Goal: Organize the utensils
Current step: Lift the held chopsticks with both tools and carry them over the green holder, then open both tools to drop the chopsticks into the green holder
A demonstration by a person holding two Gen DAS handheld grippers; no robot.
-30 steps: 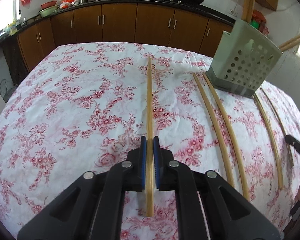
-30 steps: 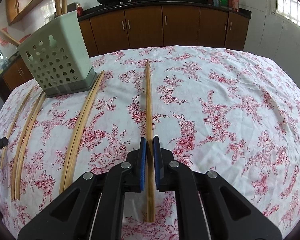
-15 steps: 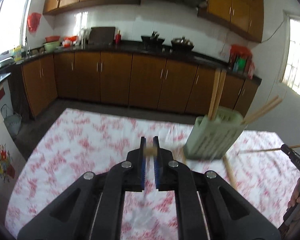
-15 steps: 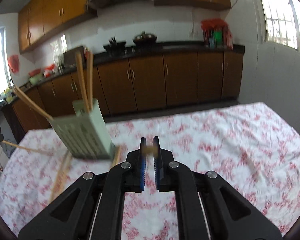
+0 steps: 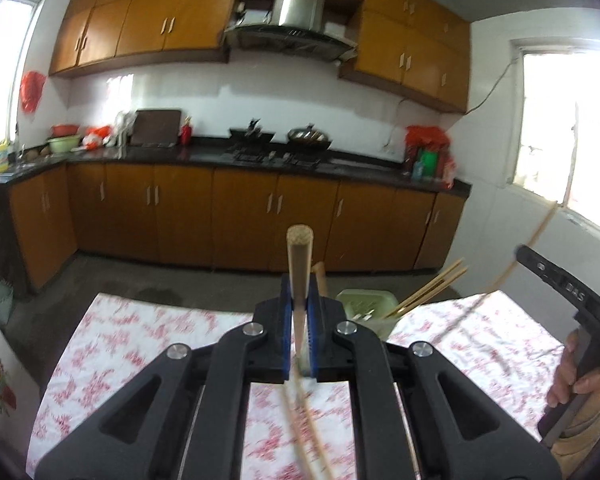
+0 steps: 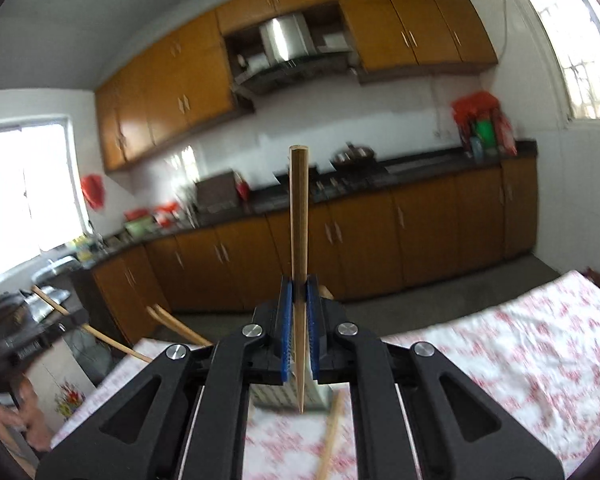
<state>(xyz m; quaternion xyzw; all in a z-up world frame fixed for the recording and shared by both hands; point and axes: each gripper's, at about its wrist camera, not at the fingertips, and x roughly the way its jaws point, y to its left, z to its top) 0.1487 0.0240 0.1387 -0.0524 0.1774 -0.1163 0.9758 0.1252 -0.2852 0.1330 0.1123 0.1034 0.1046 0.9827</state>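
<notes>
My left gripper [image 5: 299, 312] is shut on a wooden chopstick [image 5: 299, 264] that stands upright between the blue pads, above the table. My right gripper [image 6: 299, 312] is shut on another wooden chopstick [image 6: 299, 216], also upright, its thin tip pointing down. The pale green perforated utensil holder [image 5: 364, 306] sits just behind my left gripper with chopsticks [image 5: 432, 288] leaning out of it. In the right wrist view the holder [image 6: 320, 394] shows low, mostly hidden behind the jaws. More chopsticks [image 5: 312, 440] lie on the cloth.
The table carries a white cloth with red flowers [image 5: 140, 340]. The right gripper's handle and the hand holding it [image 5: 572, 320] show at the right edge of the left wrist view. Kitchen cabinets [image 5: 240, 216] stand beyond the floor.
Both grippers have lifted their chopsticks off the cloth and tilted them from flat to upright. Both views now look across the kitchen instead of down at the table.
</notes>
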